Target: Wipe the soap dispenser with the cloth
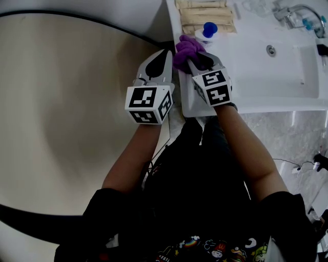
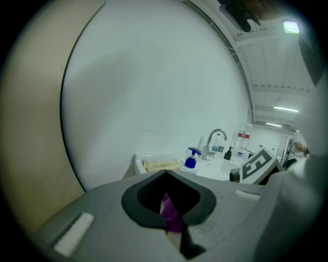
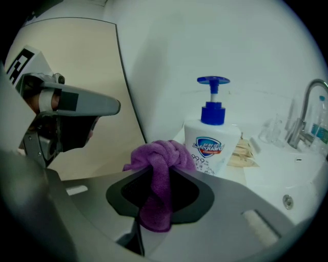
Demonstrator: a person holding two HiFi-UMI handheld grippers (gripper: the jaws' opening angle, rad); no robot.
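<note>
The soap dispenser (image 1: 207, 31), a white bottle with a blue pump, stands on the white counter's left end; it also shows as the dispenser (image 3: 211, 138) and, small, the dispenser (image 2: 190, 158). My right gripper (image 1: 190, 56) is shut on a bunched purple cloth (image 1: 187, 48), just short of the bottle. In the right gripper view, the cloth (image 3: 159, 158) hangs through the right gripper (image 3: 163, 165), a little apart from the bottle. My left gripper (image 1: 167, 52) is shut beside the cloth. A purple sliver shows in the left gripper's (image 2: 166, 175) opening; whether it is pinched I cannot tell.
A white sink basin (image 1: 277, 66) lies right of the bottle, with a chrome faucet (image 1: 294, 15) at the back. Tan packets (image 1: 205, 15) lie behind the dispenser. The counter edge (image 1: 187, 105) is under my right gripper. A beige floor (image 1: 66, 102) spreads left.
</note>
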